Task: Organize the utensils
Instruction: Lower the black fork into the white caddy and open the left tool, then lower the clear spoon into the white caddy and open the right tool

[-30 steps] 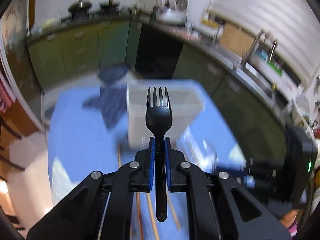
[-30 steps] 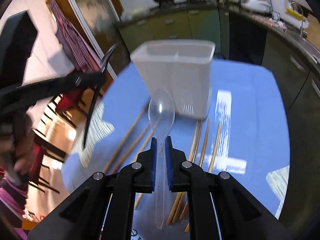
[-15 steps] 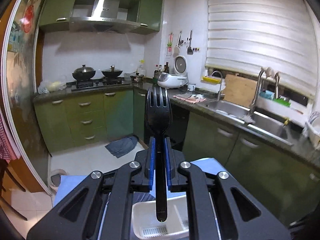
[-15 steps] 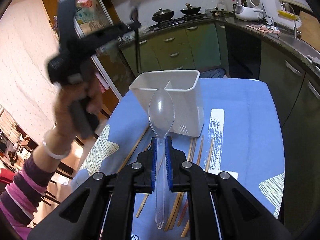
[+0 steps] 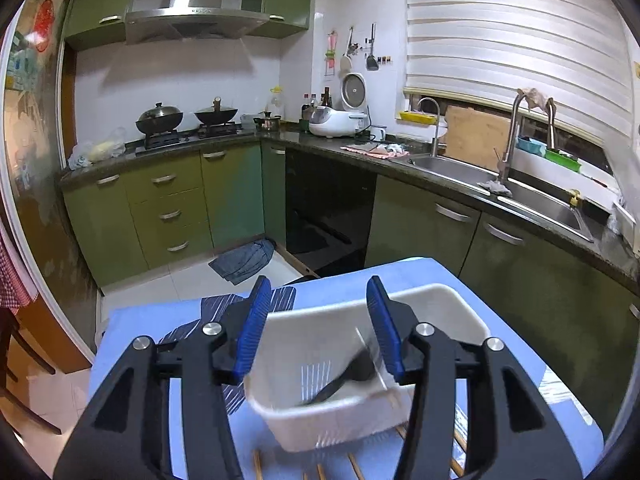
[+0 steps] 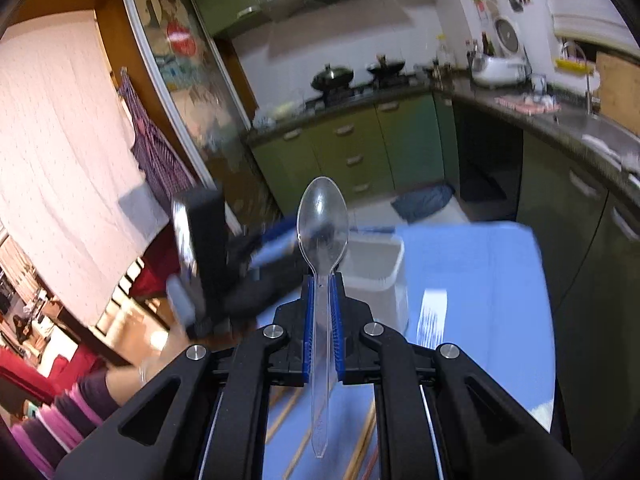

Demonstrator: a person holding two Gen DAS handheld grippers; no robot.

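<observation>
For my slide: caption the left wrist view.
Open left gripper above white bin, black fork lying inside.

Black fork [image 5: 344, 376] inside white holder [image 5: 432, 304]: motion-smeared, tines not separable, handle end hidden behind near wall. Holder's near rim blurred; right part covered by blue pad [image 5: 382, 330] of left gripper [image 5: 316, 324]. Divider inside holder too smeared to place the fork's compartment. Chopsticks [image 5: 352, 462] cut off by bottom edge, count unclear.

Right wrist view: left gripper [image 6: 256, 256] a dark blur beside the holder [image 6: 380, 268], finger spacing unreadable there. Holder's left side hidden behind clear spoon [image 6: 322, 224]. Chopsticks [image 6: 362, 444] mostly covered by right gripper [image 6: 322, 320] frame. Hand [image 6: 168, 344] blurred, cut by arm of frame.
</observation>
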